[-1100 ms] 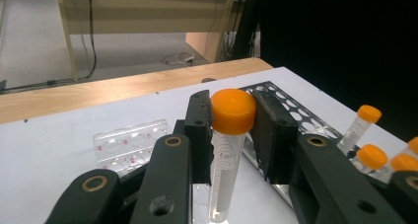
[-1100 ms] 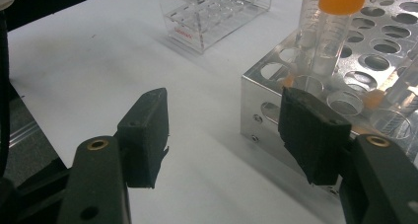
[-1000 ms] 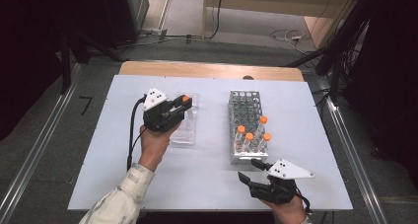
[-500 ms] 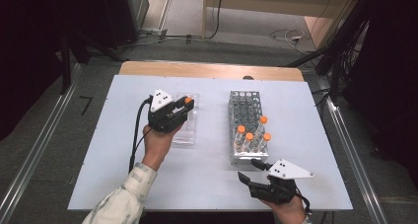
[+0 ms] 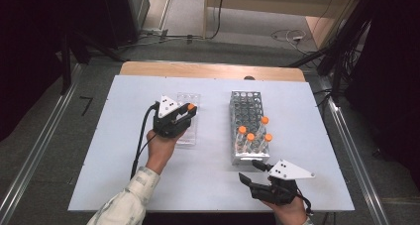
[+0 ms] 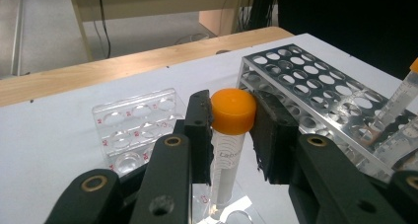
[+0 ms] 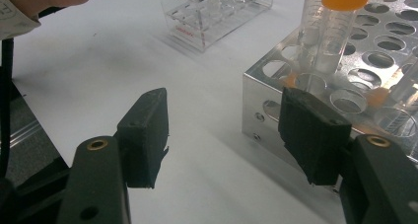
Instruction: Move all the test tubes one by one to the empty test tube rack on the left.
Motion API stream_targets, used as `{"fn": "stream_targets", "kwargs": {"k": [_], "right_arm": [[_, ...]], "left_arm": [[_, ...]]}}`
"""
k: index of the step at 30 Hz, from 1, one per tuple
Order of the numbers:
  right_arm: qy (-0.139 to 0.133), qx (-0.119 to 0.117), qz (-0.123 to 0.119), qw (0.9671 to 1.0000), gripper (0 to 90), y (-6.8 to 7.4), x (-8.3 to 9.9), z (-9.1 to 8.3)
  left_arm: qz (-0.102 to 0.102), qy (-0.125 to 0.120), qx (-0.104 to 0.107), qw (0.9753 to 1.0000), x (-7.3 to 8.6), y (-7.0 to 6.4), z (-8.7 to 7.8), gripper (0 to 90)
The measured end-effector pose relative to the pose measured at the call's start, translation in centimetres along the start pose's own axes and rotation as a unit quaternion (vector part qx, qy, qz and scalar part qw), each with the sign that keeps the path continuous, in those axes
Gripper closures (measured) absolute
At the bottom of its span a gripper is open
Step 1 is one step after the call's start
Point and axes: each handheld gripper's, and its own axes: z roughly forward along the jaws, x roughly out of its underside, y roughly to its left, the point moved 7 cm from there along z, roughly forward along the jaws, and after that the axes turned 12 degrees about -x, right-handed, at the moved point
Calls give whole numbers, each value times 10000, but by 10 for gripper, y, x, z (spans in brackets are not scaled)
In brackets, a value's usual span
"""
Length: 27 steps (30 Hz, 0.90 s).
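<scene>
The tube, a clear one with an orange cap, is standing upright between the jaws of the left gripper, which are pressing against the cap from both sides and so are closing firmly on it. Its lower end is hanging just over the clear plastic rack, but whether the tip is sitting in a well or hovering above one is not clear. In the high view the left gripper is reaching over that clear rack near the middle of the white table, with the person's left hand and pale sleeve coming in from the bottom edge. The metal rack is lying to the right of the clear one, well apart from it, and is carrying four more orange-capped tubes grouped toward its near end. The right gripper is resting low near the table's front edge, just in front of the metal rack's near end. In the right gripper view its jaws are standing wide apart with nothing between them, the white tabletop showing in the gap, and the corner of the metal rack is lying just beyond the right-hand jaw, with one capped tube rising from a hole there.
</scene>
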Motion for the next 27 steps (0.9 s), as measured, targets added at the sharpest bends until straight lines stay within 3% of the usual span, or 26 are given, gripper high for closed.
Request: {"fn": "stream_targets", "kwargs": {"k": [15,24,27], "right_arm": [[5,-10,28,10000,345,0,0,1],[5,-1,40,10000,345,-1,1,1],[2,10,41,10000,345,-1,1,0]], "left_arm": [[8,91,75,9999,7,-1,1,670],[-119,135,205,9996,6,-3,-3,569],[-113,100,63,9999,6,-2,-6,458]]}}
